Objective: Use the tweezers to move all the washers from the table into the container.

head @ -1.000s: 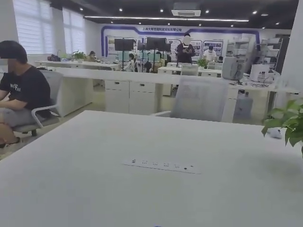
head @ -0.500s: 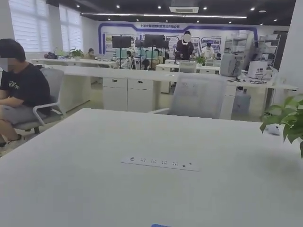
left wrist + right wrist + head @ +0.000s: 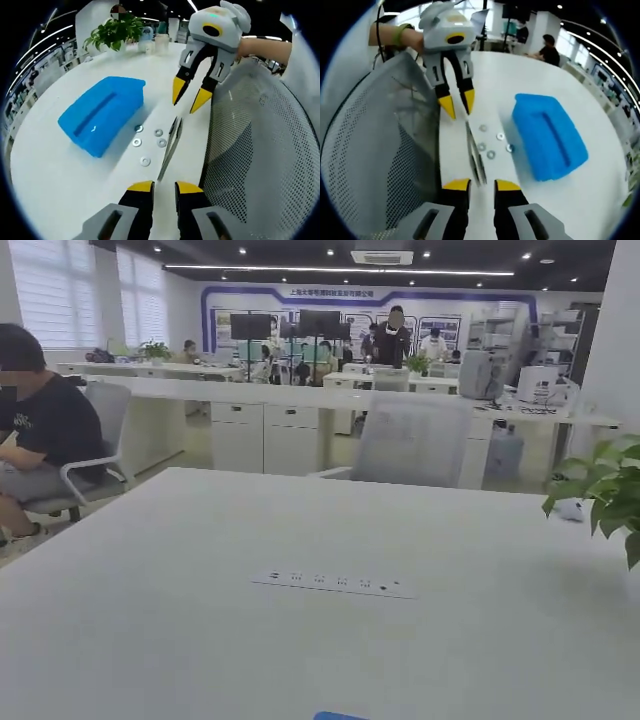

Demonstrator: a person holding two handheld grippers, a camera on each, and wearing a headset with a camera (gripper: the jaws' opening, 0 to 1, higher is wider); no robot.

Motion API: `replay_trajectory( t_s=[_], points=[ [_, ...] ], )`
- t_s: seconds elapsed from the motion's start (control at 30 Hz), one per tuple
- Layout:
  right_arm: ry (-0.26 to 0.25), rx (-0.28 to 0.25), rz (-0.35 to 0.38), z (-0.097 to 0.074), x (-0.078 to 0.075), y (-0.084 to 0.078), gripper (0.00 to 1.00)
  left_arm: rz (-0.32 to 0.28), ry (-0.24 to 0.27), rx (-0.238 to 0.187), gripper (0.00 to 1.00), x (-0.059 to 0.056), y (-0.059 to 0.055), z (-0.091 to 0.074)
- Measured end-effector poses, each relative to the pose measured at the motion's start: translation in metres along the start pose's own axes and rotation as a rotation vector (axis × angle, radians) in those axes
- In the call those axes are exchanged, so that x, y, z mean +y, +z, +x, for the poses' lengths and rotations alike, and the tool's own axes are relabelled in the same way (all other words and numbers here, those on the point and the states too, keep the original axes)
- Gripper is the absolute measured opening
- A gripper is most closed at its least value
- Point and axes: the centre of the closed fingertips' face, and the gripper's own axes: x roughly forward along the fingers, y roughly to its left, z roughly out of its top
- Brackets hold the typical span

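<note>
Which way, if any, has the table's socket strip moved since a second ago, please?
No. The socket strip keeps its place against the chair and plant; the whole view shifted, so the camera moved.

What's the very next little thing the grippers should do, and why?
Probably lower the right gripper onto the tweezers and pinch them. They lie flat on the table just ahead of its open fingers, nothing holds them, and the washers sit loose beside the blue container.
</note>
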Motion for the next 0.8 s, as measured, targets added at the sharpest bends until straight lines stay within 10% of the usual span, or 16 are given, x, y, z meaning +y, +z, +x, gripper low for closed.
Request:
replay_trajectory(
  t_s=[0.8],
  points=[
    [0.070,0.060,-0.097,0.026,0.005,0.002,0.08,0.239,-0.013,0.056,0.00,0.004,0.007,0.012]
  ],
)
